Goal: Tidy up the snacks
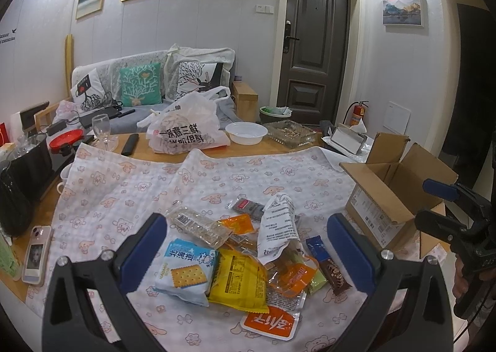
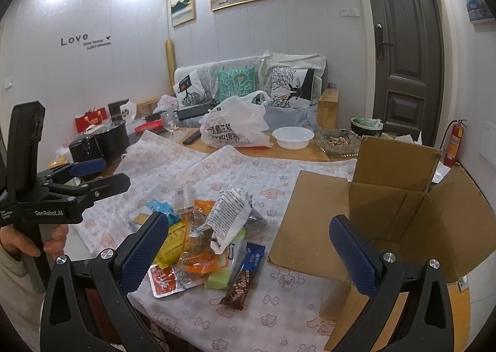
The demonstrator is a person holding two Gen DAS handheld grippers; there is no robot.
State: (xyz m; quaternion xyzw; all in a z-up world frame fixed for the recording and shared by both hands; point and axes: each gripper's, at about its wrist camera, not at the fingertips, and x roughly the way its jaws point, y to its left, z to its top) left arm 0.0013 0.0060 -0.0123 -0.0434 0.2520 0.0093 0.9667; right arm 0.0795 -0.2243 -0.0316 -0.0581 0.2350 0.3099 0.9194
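A pile of snack packets [image 1: 245, 259] lies on the cartoon-print cloth [image 1: 139, 184]: a blue cracker pack [image 1: 186, 271], a yellow pack [image 1: 237, 283], an orange-white pack [image 1: 268, 322], a brown bar [image 1: 330, 268] and a crumpled white wrapper [image 1: 279, 228]. My left gripper [image 1: 248, 249] hovers open just above the pile, holding nothing. An open cardboard box [image 2: 403, 222] stands to the right of the pile [image 2: 210, 237]. My right gripper [image 2: 249, 249] is open and empty, spanning the brown bar [image 2: 240, 282] and the box's near flap. Each gripper shows in the other's view: the right [image 1: 455, 212], the left [image 2: 74, 178].
On the wooden table behind the cloth are a printed plastic bag [image 1: 186, 129], a white bowl [image 1: 246, 133], a glass ashtray [image 1: 291, 133], a wine glass [image 1: 102, 129], a remote [image 1: 129, 144] and black pots [image 1: 31, 163]. A phone [image 1: 35, 256] lies at the left edge. A sofa stands behind.
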